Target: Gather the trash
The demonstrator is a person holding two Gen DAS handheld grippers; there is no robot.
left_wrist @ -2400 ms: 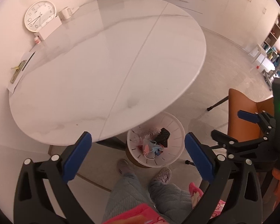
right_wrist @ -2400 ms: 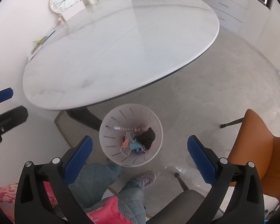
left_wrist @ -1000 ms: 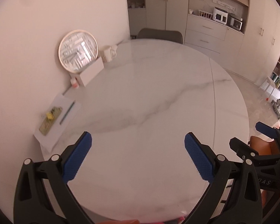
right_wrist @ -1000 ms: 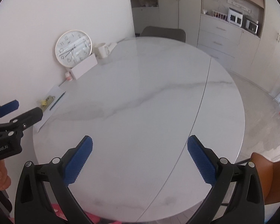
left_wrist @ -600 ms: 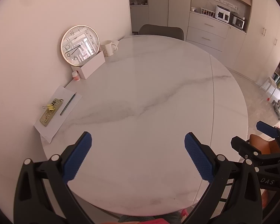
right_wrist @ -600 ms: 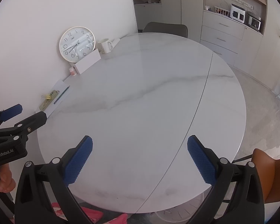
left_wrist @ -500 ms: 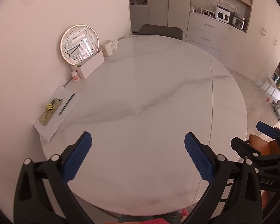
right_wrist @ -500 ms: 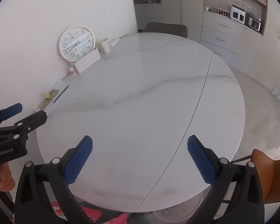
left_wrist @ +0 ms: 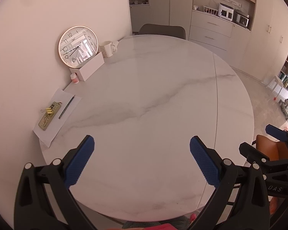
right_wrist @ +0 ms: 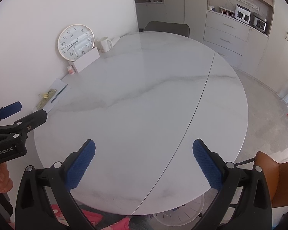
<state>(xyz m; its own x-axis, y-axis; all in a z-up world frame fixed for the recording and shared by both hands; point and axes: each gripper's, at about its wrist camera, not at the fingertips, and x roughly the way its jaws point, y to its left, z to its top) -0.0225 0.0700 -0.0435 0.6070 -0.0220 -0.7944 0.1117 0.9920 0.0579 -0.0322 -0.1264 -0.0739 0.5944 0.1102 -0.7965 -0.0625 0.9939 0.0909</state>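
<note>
1. Trash bin, a white slotted basket, shows only in the right wrist view: part of its rim peeks out under the near edge of the round marble table, beside an orange chair; its contents cannot be made out.
2. Left wrist view: the left gripper hangs above the near part of the table with its blue-padded jaws spread wide and nothing between them. At the table's far left, against the wall, a round clock leans behind a white box, with a mug beside it. Nearer lies a sheet of paper carrying a pen and a phone. The right gripper juts in at the right edge.
3. Right wrist view: the right gripper is likewise held wide and empty above the table. The left gripper enters at the left edge, a hand visible under it.
</note>
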